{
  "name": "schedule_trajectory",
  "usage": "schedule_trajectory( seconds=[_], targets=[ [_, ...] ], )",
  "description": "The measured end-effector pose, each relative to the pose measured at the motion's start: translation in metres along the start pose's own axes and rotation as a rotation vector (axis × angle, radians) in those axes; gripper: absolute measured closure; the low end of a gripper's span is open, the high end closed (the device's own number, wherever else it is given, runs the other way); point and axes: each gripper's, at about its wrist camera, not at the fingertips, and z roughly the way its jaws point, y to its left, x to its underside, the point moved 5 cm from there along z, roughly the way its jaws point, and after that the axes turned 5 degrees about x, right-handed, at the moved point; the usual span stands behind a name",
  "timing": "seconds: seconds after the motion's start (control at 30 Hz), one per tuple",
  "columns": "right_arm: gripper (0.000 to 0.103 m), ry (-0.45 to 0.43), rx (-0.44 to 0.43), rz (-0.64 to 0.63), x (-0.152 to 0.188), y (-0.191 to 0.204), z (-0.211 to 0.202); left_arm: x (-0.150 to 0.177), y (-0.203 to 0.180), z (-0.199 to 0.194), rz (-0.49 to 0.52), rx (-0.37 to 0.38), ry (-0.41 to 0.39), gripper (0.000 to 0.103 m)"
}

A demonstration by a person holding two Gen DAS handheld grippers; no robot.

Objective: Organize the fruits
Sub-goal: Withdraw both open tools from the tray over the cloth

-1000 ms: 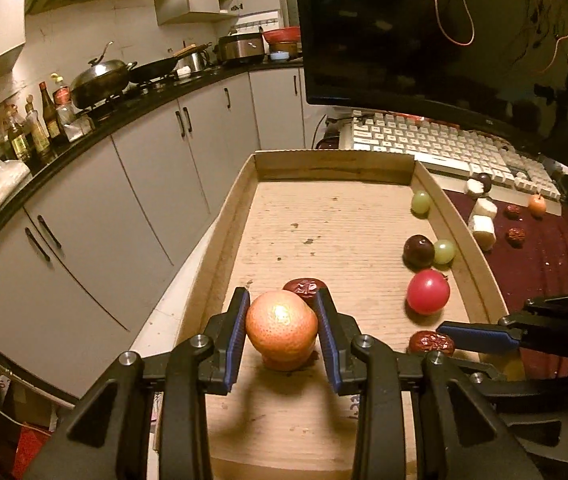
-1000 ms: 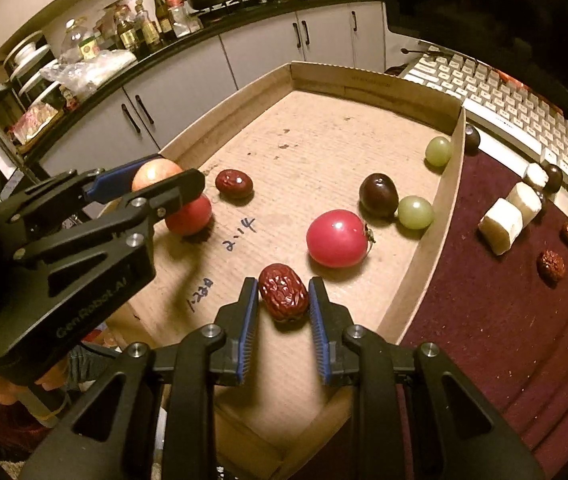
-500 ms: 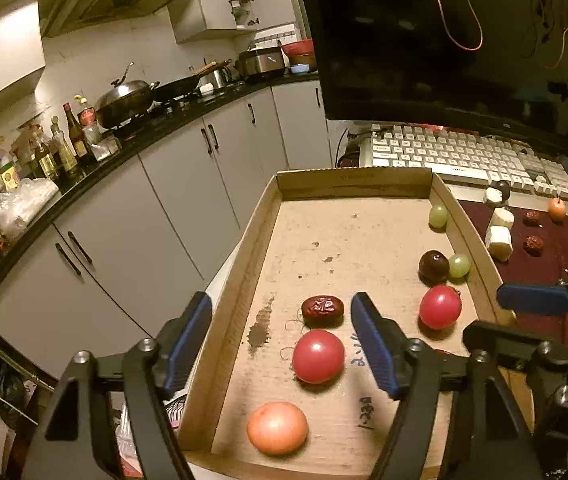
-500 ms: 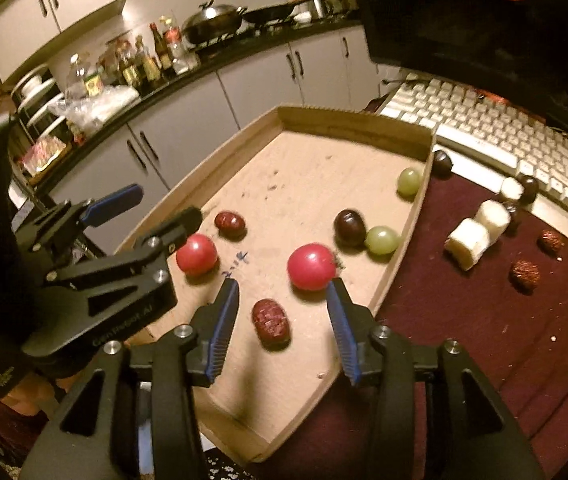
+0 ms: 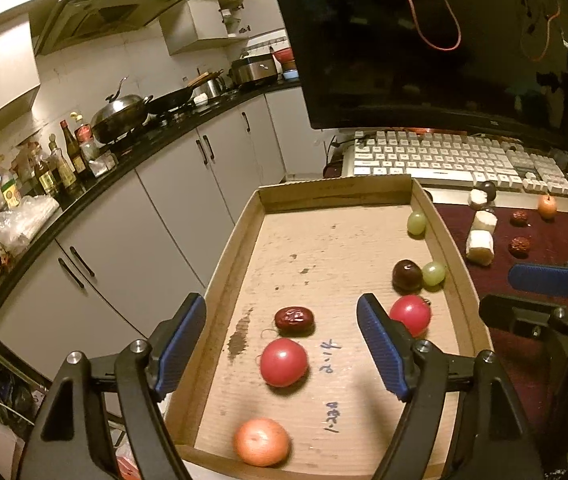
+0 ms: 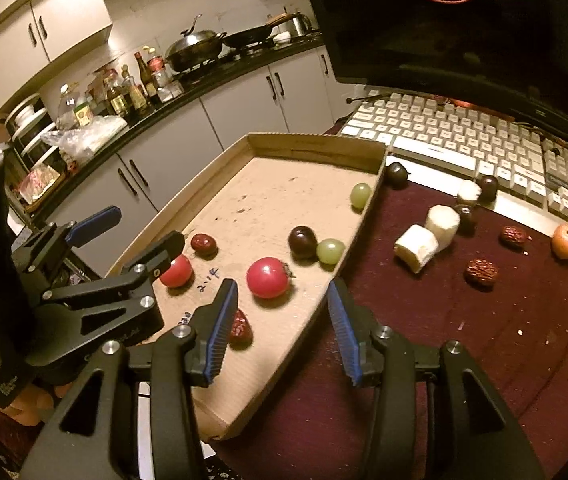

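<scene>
Fruit lies loose in a shallow cardboard tray [image 5: 220, 280] on the worktop [image 6: 484, 340], which wears a dark red cloth.

Near end of tray, left wrist view: orange [image 5: 261, 441] at the front edge, blurred. Just beyond it a red round fruit [image 5: 283, 361], then a wrinkled red date [image 5: 294, 321]. Right side: second red fruit [image 5: 412, 314], a dark plum [image 5: 406, 275] touching a green grape [image 5: 433, 273]. A further green grape [image 5: 416, 223] sits against the right wall, farther back. Another date [image 6: 241, 330] shows in the right wrist view, half hidden behind that gripper's left finger.

Writing on the tray floor in dark pen: "2.14" by the near red fruit; a second mark closer in, perhaps "1.220", not sure.

Left gripper [image 5: 282, 352]: fingers wide apart, just been opening, nothing between the pads; it hangs over the near fruits, touching none. Right gripper [image 6: 284, 328]: fingers parted, holding nothing, straddling the tray's right wall. Lettering on the left gripper's body is too cut off to read.

Outside the tray, on the cloth: two white cut chunks [image 6: 428, 240], two dates, small dark fruits, one small orange-coloured fruit [image 6: 564, 241]. Beyond these a pale keyboard [image 6: 464, 136] under a dark monitor [image 5: 424, 40]. Kitchen counter behind with bottles [image 5: 64, 156], labels unreadable, and a lidded wok [image 5: 120, 118].
</scene>
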Motion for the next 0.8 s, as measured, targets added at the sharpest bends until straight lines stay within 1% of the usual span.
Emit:
schedule_trajectory(
  seconds=[0.33,0.63,0.8],
  targets=[
    [0.054,-0.027,0.004,0.053,0.0,-0.033,-0.014,-0.007,-0.026,-0.002,0.047,0.0,0.004,0.025],
    [0.054,-0.048,0.012,0.108,0.002,-0.068,-0.026,-0.014,-0.059,0.0,0.102,0.017,0.013,0.025],
    [0.054,-0.059,0.031,0.14,0.003,-0.09,-0.033,-0.021,-0.078,0.004,0.13,0.028,0.016,0.025]
  ],
)
